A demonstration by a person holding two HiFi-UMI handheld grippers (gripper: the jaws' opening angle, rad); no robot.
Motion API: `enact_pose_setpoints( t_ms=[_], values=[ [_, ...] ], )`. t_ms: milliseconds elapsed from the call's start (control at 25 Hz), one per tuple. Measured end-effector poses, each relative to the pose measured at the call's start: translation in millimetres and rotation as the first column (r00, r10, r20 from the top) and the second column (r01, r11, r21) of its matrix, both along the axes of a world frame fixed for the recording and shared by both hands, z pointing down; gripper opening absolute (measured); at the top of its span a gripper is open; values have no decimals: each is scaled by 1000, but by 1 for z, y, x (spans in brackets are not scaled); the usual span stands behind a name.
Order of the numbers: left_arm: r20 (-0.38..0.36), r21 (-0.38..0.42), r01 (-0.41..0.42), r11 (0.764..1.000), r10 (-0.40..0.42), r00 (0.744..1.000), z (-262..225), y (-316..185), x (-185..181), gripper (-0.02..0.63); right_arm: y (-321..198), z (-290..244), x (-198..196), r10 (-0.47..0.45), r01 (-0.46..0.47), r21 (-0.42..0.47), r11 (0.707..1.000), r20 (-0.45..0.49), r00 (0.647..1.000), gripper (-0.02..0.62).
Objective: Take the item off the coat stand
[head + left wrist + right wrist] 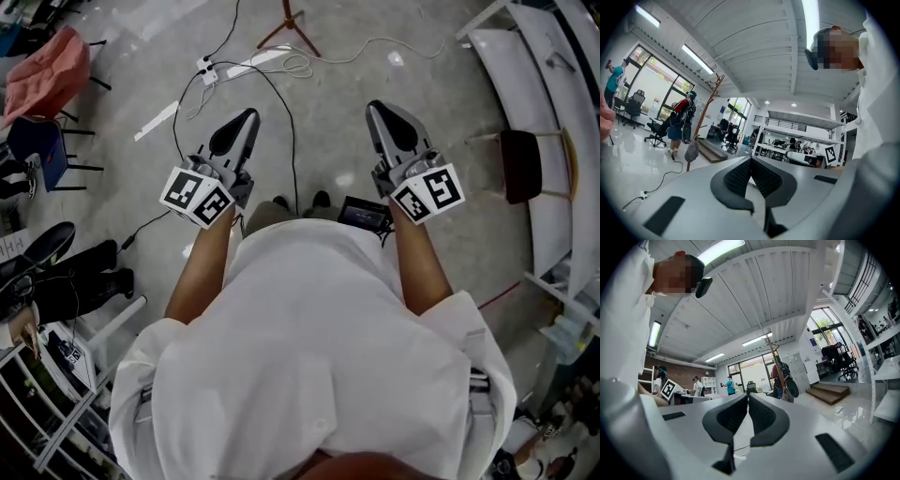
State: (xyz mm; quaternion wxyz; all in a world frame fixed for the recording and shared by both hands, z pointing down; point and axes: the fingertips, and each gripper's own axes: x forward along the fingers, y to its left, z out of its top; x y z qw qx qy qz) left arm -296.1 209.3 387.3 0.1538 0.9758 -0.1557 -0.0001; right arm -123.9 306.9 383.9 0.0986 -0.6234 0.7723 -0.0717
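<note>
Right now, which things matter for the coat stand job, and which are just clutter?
Job: wooden coat stand, grey bag hung on it, left gripper, right gripper, both shut, empty.
Clutter: power strip, floor cables, tripod, dark-seated chair.

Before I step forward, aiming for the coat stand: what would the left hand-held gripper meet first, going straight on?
Nothing near: the left hand-held gripper points over open floor toward a distant white framework. The coat stand stands left of that line; depth is unclear.
</note>
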Motion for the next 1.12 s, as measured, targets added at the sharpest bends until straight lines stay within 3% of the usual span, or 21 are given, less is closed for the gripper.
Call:
enact_pose_setpoints(
  t_ms=[440, 600, 1120],
  values=[
    [16, -84, 53, 995, -52, 999, 40, -60, 18, 14, -56, 53, 24, -42, 51, -132, 990, 73, 997, 26],
    [-10, -116, 43, 992, -45, 999, 50, -112, 36, 14, -106, 57, 36, -32, 44, -150, 988, 76, 997, 26],
    [-85, -117, -25, 993, 15, 996, 38, -292, 116, 14, -289, 39, 85, -52, 57, -182, 982, 37, 998, 26]
  ],
)
